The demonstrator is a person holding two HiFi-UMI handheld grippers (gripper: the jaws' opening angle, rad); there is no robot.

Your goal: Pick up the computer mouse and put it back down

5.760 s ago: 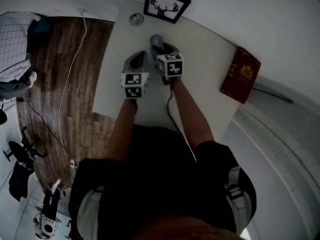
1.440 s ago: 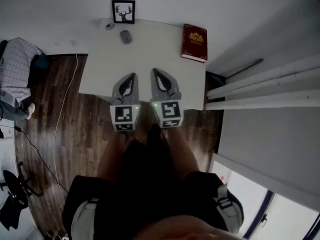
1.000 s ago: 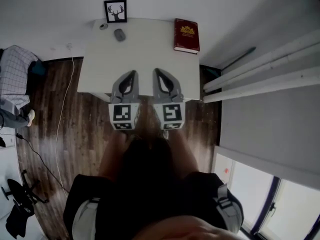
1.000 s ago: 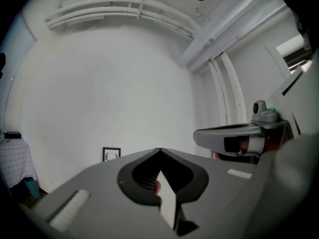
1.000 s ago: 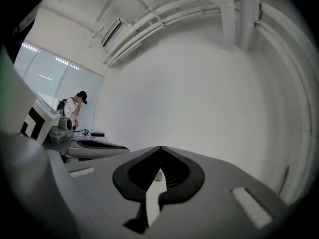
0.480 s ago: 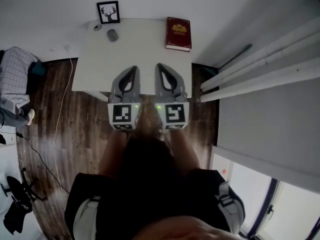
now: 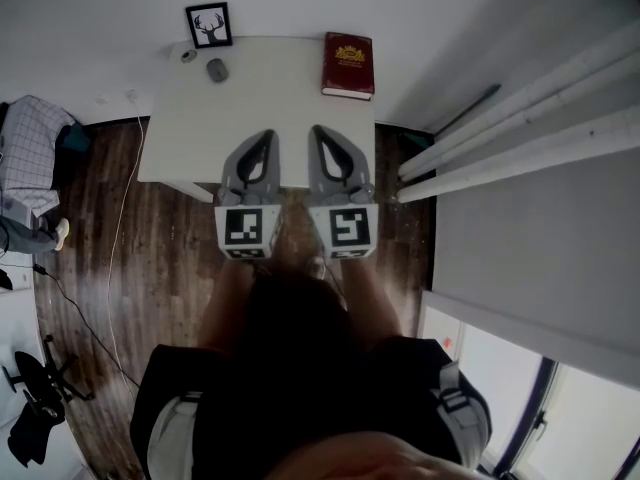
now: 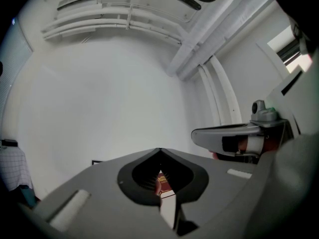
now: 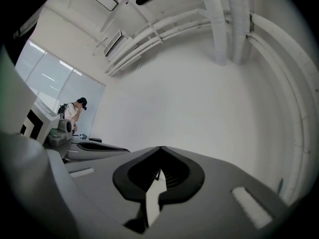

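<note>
A white table (image 7: pixel 270 98) is seen on a dark wood floor (image 7: pixel 170 258); a framed deer picture (image 7: pixel 209 25) is stood at its far left corner by the wall, with a small round object (image 7: pixel 188 55) just beside it; a red book (image 7: pixel 348 65) is laid flat at the far right corner; a checked cloth (image 7: pixel 25 158) is seen at the left edge; white pipes (image 7: pixel 520 118) are run along the right.

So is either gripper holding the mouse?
No, the mouse lies on the table near the deer picture, apart from the left gripper and right gripper.
</note>
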